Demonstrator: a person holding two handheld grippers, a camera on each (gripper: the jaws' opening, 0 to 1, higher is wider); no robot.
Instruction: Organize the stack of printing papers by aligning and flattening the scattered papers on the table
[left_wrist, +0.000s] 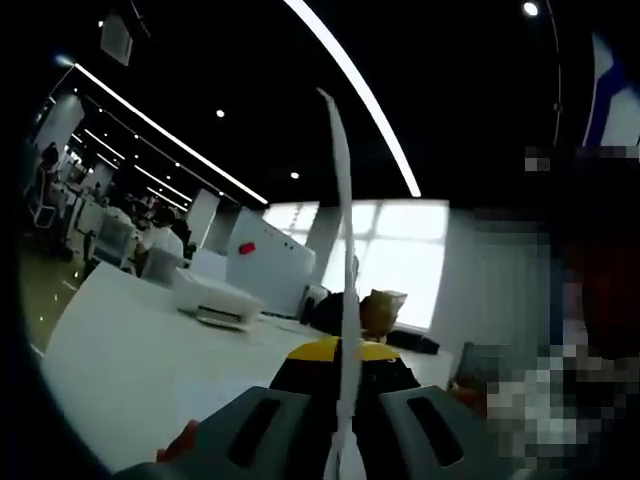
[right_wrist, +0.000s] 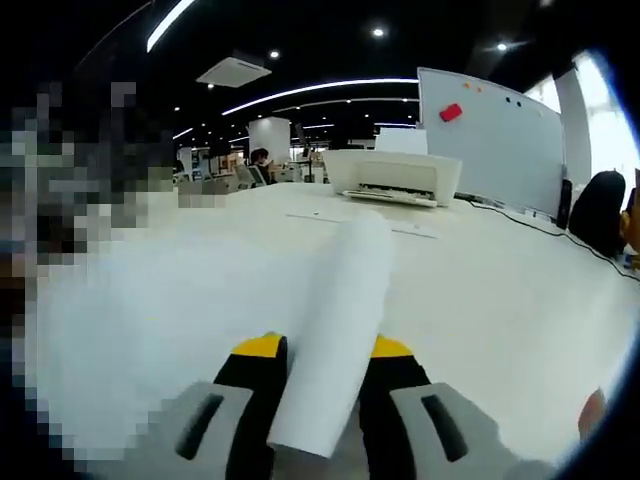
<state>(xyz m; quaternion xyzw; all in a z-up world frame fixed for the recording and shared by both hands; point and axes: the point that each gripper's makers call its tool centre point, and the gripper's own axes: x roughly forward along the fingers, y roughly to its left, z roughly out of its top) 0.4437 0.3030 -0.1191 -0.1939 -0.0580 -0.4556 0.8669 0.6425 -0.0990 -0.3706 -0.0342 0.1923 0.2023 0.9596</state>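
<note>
In the left gripper view my left gripper (left_wrist: 342, 440) is shut on the white papers (left_wrist: 345, 250), seen edge-on as a thin bowed sheet rising above the white table (left_wrist: 130, 350). In the right gripper view my right gripper (right_wrist: 322, 400) is shut on the same white papers (right_wrist: 340, 300), which curl forward between the yellow-tipped jaws and droop toward the white table (right_wrist: 500, 290). Both grippers hold the papers lifted off the table top.
A white printer (right_wrist: 392, 176) stands at the far side of the table, also the printer (left_wrist: 215, 298) in the left gripper view. A whiteboard (right_wrist: 490, 120) with a red magnet stands behind it. A dark office chair (right_wrist: 600, 210) is at the right edge.
</note>
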